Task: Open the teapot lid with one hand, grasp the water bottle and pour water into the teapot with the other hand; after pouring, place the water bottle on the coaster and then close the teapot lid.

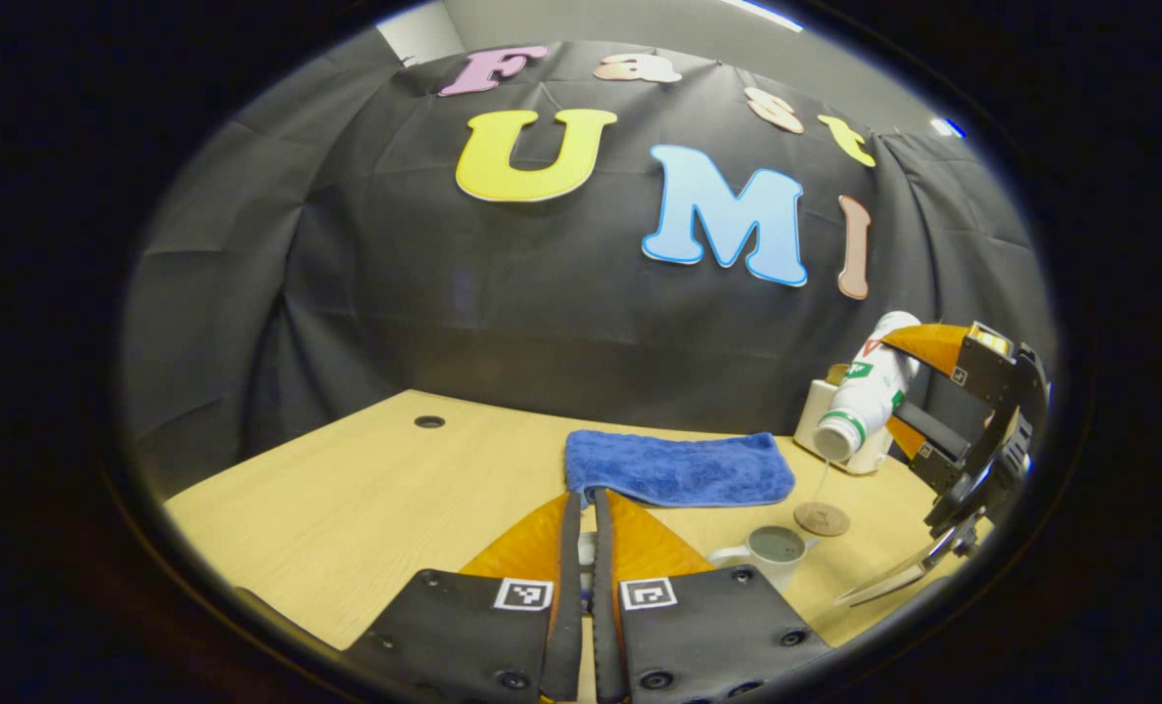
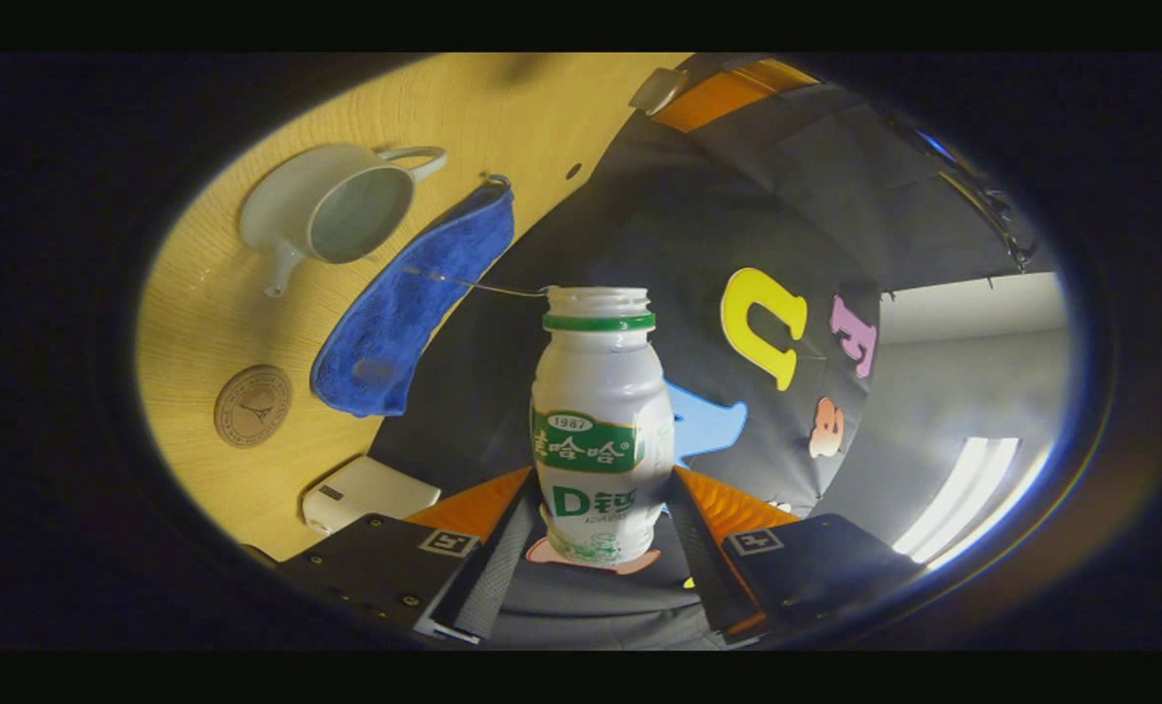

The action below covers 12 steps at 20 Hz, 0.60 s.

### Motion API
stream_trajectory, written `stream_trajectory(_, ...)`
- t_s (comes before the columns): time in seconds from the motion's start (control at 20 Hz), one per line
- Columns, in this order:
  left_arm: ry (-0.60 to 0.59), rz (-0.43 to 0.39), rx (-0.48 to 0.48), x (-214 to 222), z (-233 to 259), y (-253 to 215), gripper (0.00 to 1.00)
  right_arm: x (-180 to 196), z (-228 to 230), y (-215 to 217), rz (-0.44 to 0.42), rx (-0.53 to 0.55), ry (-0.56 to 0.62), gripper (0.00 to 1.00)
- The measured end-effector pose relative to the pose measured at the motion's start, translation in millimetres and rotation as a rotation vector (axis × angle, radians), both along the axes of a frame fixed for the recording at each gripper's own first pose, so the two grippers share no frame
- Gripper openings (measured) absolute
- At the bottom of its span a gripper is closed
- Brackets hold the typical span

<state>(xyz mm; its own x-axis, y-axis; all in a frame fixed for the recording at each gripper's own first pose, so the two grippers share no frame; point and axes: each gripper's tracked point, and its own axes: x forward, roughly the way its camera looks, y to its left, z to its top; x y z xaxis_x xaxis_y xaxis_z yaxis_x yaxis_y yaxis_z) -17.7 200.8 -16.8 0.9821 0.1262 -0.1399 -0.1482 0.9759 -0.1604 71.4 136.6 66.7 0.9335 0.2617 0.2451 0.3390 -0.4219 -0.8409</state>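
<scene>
The white teapot (image 1: 775, 550) stands open on the table with liquid inside; in the right gripper view the teapot (image 2: 332, 207) shows its spout and handle. My left gripper (image 1: 586, 501) is shut on a small pale piece, the teapot lid (image 2: 657, 90), held off to the side of the pot. My right gripper (image 2: 601, 479) is shut on the white water bottle (image 2: 596, 430), uncapped, with a green neck ring. The bottle (image 1: 865, 391) is tilted mouth-down above the pot's far right side, and a thin stream of water (image 1: 824, 484) leaves its mouth. The round brown coaster (image 1: 822, 518) lies just behind the pot.
A folded blue cloth (image 1: 679, 469) lies behind the teapot in the middle of the wooden table (image 1: 366, 489). A small white box (image 1: 816, 416) stands at the back right, behind the bottle. A small dark hole (image 1: 429, 421) sits in the tabletop at the far left.
</scene>
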Motion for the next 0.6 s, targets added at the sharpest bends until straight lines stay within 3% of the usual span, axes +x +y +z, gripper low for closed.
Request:
stream_trajectory(0.05, 0.001, 0.001, -0.002, 0, -1, 0, 0.15, 1, 1, 1, 0.004, -0.005, -0.003, 0.77)
stream_trajectory(0.35, 0.005, 0.006, -0.006, 1, -2, 1, 0.15, -2, 5, 12, 0.029, -0.027, -0.014, 0.77)
stream_trajectory(0.4, 0.004, 0.007, -0.006, 0, -1, 1, 0.11, -3, 5, 13, 0.033, -0.029, -0.015, 0.77)
stream_trajectory(0.55, 0.002, 0.006, -0.006, 0, -1, 1, 0.15, 0, -5, 9, 0.024, 0.02, 0.019, 0.77)
stream_trajectory(0.6, 0.003, 0.005, -0.006, 0, -1, 1, 0.11, 0, -12, 4, 0.019, 0.055, 0.043, 0.77)
